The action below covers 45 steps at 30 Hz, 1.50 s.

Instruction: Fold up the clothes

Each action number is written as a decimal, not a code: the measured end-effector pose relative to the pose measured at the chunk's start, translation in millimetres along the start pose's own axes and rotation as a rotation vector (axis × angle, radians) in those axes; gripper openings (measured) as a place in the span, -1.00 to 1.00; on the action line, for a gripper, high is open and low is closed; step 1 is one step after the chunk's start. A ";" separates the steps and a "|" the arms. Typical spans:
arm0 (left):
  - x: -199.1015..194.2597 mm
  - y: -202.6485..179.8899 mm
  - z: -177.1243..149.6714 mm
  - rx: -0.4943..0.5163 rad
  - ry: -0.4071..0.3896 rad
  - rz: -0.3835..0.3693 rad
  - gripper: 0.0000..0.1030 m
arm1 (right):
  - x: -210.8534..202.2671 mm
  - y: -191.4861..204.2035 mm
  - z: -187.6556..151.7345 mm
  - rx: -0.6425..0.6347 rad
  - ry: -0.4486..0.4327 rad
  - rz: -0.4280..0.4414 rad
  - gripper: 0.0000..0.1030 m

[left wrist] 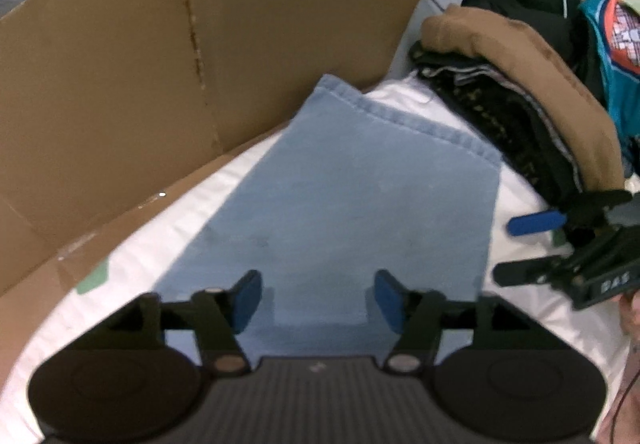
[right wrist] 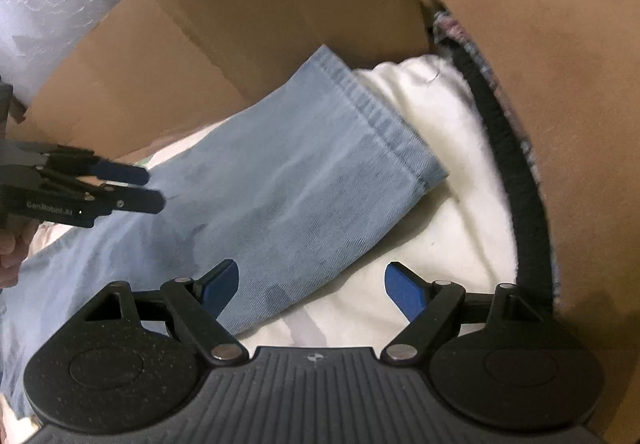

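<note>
A cardboard box (left wrist: 120, 92) is noted at the left, its wall standing along the far edge of the white bedding (left wrist: 168, 232). The jeans (left wrist: 352, 180) are found laid flat on that bedding, one pale denim leg stretched away towards the box, its hemmed end touching or lying just against the cardboard. The left gripper (left wrist: 318, 298) is held over the near part of the leg with its fingers (left wrist: 248, 296) released and spread; nothing is pinched between them. Further right, the right gripper (right wrist: 312, 290) is seen above the long edge of the leg, likewise spread wide and gripping nothing, one finger over denim and the other over bare bedding. At the far right a pile of folded clothes (left wrist: 532, 84) is stacked, topped by a tan garment and lying just beside the jeans. The step in hand is judged to be a fresh grasp for the next fold. It would be done well if both grippers were lowered onto matching points on opposite edges of the leg, all layers were caught, and the cloth were lifted evenly so the hem is carried over without dragging or creasing. Contact with the neighbouring pile should be avoided.
</note>
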<state>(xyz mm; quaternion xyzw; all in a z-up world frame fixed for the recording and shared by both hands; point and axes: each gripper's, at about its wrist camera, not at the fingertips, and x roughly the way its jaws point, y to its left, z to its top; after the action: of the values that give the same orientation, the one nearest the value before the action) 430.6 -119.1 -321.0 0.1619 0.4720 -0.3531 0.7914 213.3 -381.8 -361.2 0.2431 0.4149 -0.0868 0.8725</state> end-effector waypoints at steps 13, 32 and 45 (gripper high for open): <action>3.3 -63.2 -18.8 -0.056 -0.044 0.037 0.65 | -27.8 8.8 -9.4 -0.213 -0.023 0.080 0.65; 17.0 -102.1 -31.6 -0.095 -0.093 -0.003 0.68 | -39.1 -9.7 -24.5 -0.249 -0.004 0.054 0.65; 57.9 -120.3 -25.5 0.000 -0.092 -0.006 0.68 | -46.7 -12.1 -56.8 -0.268 0.030 0.040 0.64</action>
<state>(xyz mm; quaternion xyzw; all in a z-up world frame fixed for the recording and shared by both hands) 346.5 -211.6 -374.4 0.1443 0.4357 -0.3625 0.8111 140.3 -366.5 -360.2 0.1340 0.4311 -0.0097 0.8923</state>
